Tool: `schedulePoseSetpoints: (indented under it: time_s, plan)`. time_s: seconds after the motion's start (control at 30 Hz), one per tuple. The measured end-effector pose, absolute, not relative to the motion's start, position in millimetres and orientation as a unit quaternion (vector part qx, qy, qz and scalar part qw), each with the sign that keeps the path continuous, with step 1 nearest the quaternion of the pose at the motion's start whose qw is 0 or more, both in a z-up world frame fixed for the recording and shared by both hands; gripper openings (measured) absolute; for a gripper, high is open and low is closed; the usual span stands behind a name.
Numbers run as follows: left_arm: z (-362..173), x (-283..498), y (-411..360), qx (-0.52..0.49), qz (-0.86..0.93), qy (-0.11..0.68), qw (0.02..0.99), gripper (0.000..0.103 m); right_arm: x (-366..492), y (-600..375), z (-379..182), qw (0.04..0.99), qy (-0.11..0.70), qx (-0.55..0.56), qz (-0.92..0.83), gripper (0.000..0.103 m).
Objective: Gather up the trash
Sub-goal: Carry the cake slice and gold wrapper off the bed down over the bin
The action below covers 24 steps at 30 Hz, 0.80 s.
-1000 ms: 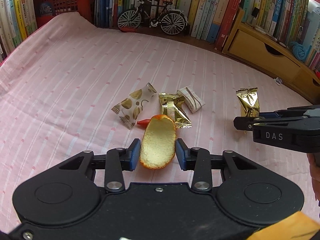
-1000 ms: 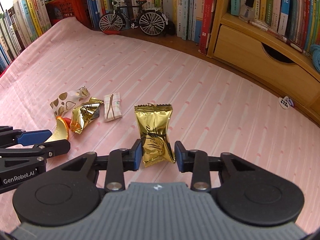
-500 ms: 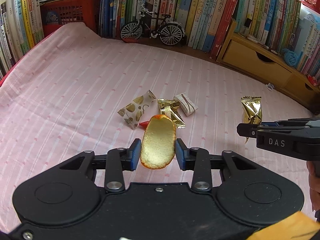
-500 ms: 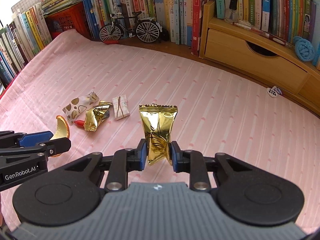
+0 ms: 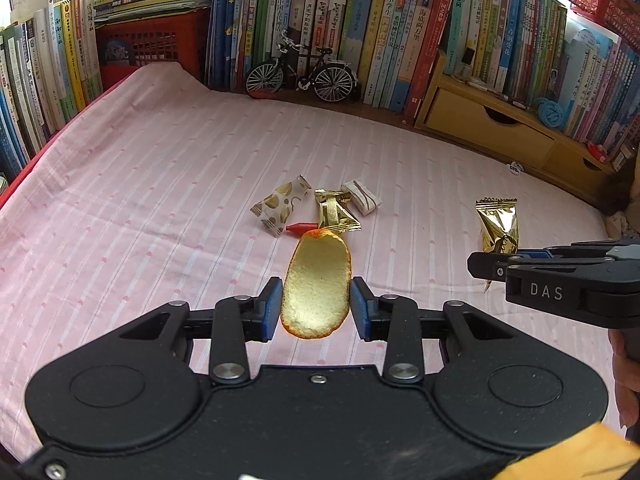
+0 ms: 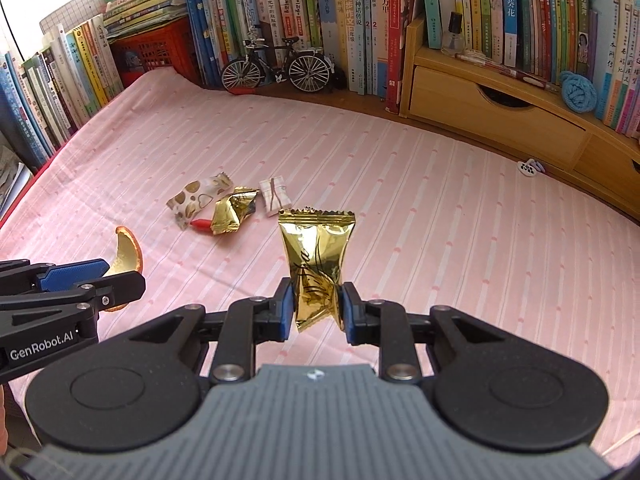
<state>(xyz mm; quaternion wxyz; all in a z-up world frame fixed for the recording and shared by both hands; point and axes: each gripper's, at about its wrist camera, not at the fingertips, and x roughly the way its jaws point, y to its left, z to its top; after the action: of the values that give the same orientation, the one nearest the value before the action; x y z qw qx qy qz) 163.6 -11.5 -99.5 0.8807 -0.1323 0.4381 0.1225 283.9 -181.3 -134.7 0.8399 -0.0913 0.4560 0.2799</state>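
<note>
While trash got lifted for binning | left gripper (image 5: 316,312) pinched orange peel (image 5: 316,284) | right gripper (image 6: 316,310) pinched gold wrapper (image 6: 316,256) | other wrappers (image 6: 232,210) lay ahead.

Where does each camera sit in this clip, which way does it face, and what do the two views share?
Left wrist: on the left gripper, looking forward over the pink cloth toward the bookshelf; its fingers clamp the orange peel; the right gripper enters at right.
Right wrist: on the right gripper, facing likewise; it clamps the gold packet; the left gripper enters at left.
Shared: the wrappers on the cloth and the model bicycle.
</note>
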Motion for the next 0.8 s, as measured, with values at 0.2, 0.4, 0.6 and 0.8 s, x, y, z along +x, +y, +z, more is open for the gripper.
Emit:
schedulePoseSetpoints:
  time_s: [0.2,0.4,0.6,0.8]
  plan:
    - [-90,144,-10,-0.132,0.123,0.43,0.885,0.034,266,-182,-126,0.842,0.451,-0.093,0.282,0.03]
    - [-80,119,-5,-0.131,0.115,0.421,0.89,0.034,245,-180,-116,0.847,0.442,-0.094,0.281,0.03]
    - [-71,82,3,-0.13,0.095,0.412,0.897,0.034,207,-176,-106,0.855,0.437,-0.089,0.266,0.03]
    - [-62,25,19,-0.112,0.055,0.412,0.902,0.034,145,-166,-97,0.867,0.431,-0.079,0.237,0.03]
